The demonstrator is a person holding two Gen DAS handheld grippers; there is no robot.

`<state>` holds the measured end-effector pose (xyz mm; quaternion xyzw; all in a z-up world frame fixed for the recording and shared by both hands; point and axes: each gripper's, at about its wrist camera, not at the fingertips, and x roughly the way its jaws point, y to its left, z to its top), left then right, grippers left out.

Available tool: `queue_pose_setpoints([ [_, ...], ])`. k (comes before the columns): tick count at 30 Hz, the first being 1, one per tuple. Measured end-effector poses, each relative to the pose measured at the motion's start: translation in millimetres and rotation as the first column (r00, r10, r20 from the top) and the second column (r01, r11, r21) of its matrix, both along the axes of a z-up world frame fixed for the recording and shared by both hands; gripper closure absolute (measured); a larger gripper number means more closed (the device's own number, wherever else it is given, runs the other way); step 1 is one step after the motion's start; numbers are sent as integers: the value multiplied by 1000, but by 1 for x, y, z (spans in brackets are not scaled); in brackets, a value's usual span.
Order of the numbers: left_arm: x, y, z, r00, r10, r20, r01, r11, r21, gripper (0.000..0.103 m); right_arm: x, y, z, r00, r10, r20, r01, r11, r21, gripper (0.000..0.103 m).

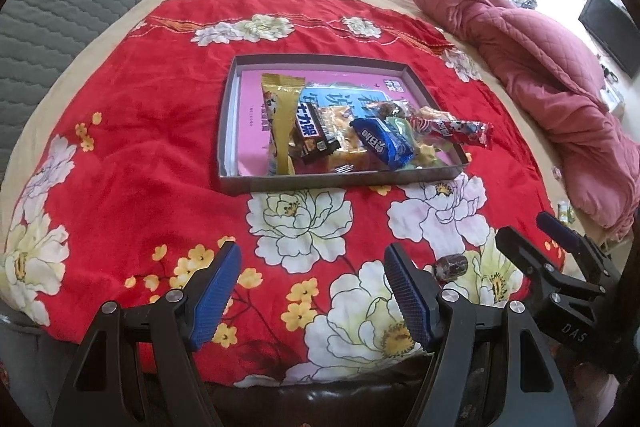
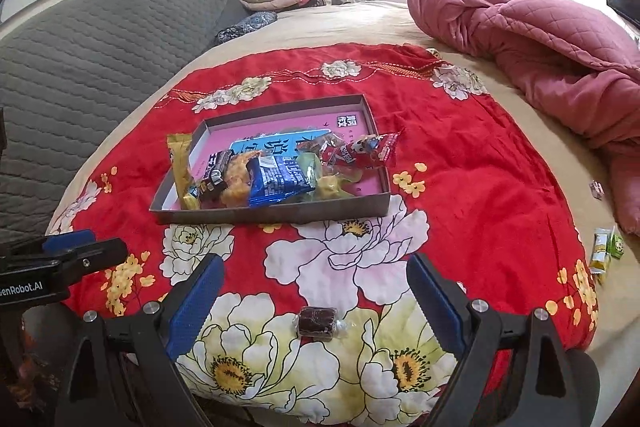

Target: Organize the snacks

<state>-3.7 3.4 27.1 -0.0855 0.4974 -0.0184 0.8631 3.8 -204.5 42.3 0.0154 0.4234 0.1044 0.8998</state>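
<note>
A grey shallow box (image 1: 340,183) (image 2: 272,213) lies on the red flowered cloth and holds several snacks: a gold packet (image 1: 280,115) (image 2: 180,163), a dark chocolate bar (image 1: 314,137), a blue biscuit packet (image 1: 382,143) (image 2: 276,183) and a red packet (image 1: 452,129) (image 2: 360,151). One small dark wrapped candy (image 2: 318,321) (image 1: 450,267) lies loose on the cloth, nearer than the box. My right gripper (image 2: 316,299) (image 1: 536,233) is open with the candy lying between its fingers, untouched. My left gripper (image 1: 312,291) (image 2: 88,247) is open and empty, to the left of the candy.
The cloth covers a beige bed. A rumpled pink quilt (image 2: 540,39) (image 1: 540,67) lies at the right, a grey quilted headboard (image 2: 100,59) at the left. Small loose packets (image 2: 604,251) and another (image 2: 596,189) lie off the cloth near the right edge.
</note>
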Motion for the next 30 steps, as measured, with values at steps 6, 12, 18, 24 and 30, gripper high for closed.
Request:
queue_pose_setpoints([
  [6,-4,0,2,1000,3,2,-3,1000,17,28,0,2,1,1000,0,3,0,1000,-8,11],
  [12,-5,2,2,1000,5,-5,-5,1000,17,28,-1,1,1,1000,-10,-1,10,1000,-10,11],
  [18,-7,2,2,1000,8,-5,-8,1000,22,28,-2,1,3,1000,-7,7,8,1000,-12,11],
  [24,-7,4,2,1000,14,-9,-13,1000,22,28,-3,2,3,1000,-5,8,5,1000,-15,11],
  [30,-5,5,1,1000,18,-14,-17,999,28,28,-3,3,3,1000,-2,10,2,1000,-22,11],
])
